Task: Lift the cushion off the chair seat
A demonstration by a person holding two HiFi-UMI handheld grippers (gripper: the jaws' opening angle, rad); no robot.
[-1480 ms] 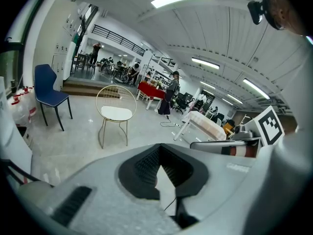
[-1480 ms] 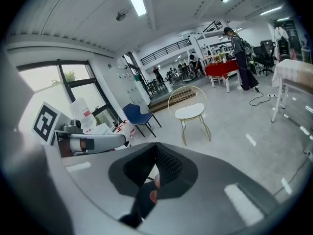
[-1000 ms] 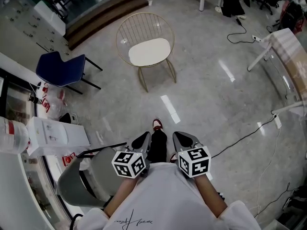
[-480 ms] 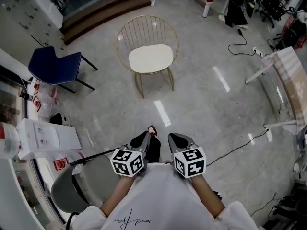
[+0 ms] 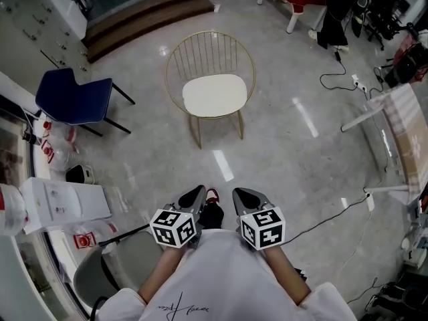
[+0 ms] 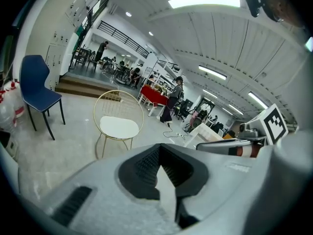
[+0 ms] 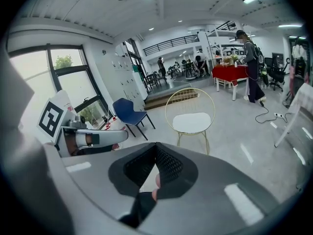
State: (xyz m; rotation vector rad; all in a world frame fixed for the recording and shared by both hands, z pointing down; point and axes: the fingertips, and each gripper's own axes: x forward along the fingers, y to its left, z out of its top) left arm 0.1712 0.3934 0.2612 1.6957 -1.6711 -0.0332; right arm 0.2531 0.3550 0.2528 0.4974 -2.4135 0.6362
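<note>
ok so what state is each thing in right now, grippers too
cushion: flat on the seat, not yet lifted
gold wire chair: upright on the floor
blue chair: upright
left gripper: shut, holding nothing, well short of the chair
right gripper: shut, holding nothing, well short of the chair

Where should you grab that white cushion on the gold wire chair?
Probably pinch the cushion by its front edge, coming from the open front. It lies flat and thin, and the wire chair back curves round its far side.
</note>
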